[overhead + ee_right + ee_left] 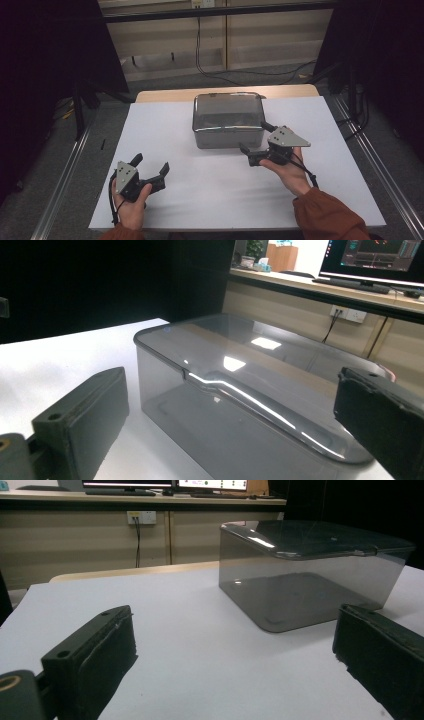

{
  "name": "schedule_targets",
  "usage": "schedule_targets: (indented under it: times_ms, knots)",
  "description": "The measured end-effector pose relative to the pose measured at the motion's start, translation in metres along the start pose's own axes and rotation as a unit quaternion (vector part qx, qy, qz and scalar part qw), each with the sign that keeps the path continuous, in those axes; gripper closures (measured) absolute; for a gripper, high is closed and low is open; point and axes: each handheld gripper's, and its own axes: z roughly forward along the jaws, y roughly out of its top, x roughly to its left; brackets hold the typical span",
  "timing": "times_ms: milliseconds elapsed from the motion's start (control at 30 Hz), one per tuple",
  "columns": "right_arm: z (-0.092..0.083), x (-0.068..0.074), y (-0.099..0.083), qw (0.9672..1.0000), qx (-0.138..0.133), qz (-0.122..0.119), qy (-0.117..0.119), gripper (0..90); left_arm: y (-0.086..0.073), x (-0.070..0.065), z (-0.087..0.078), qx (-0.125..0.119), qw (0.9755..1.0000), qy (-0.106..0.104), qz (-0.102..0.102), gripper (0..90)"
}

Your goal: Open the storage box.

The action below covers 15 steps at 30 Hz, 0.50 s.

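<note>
A smoky grey translucent box (227,120) with its lid on stands on the white tabletop (200,175), toward the far middle. My left gripper (151,163) rests near the front left, open and holding nothing, well short of the box. In the left gripper view the box (310,575) stands ahead to the right beyond the spread jaws of the left gripper (235,655). My right gripper (254,136) is open just off the box's front right corner. In the right gripper view the box (240,390) is close ahead of the right gripper (230,415), whose jaws stand wide apart.
A wooden table edge (165,95) shows behind the white top. Metal rails (65,175) run along the floor on both sides. Cables (210,67) hang by the beige cabinets behind. Dark curtains flank the table. Bare tabletop lies between the two grippers.
</note>
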Motion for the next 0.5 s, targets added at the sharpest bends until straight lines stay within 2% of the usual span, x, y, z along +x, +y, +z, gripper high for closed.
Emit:
schedule_targets:
  times_ms: [300, 400, 500]
  knots:
    - [0.008, 0.002, 0.010, 0.9992, -0.007, -0.040, -0.005, 0.5, -0.001, 0.001, 0.001, 0.003, 1.0000, 0.002, 0.000, 3.4]
    - [0.012, 0.003, 0.012, 0.9981, -0.007, -0.060, -0.006, 1.6, -0.001, 0.002, 0.002, 0.004, 1.0000, 0.003, -0.002, 3.4]
    - [0.017, 0.006, 0.012, 0.9953, 0.002, -0.097, -0.012, 3.8, -0.002, 0.003, 0.002, 0.005, 1.0000, 0.004, -0.003, 3.4]
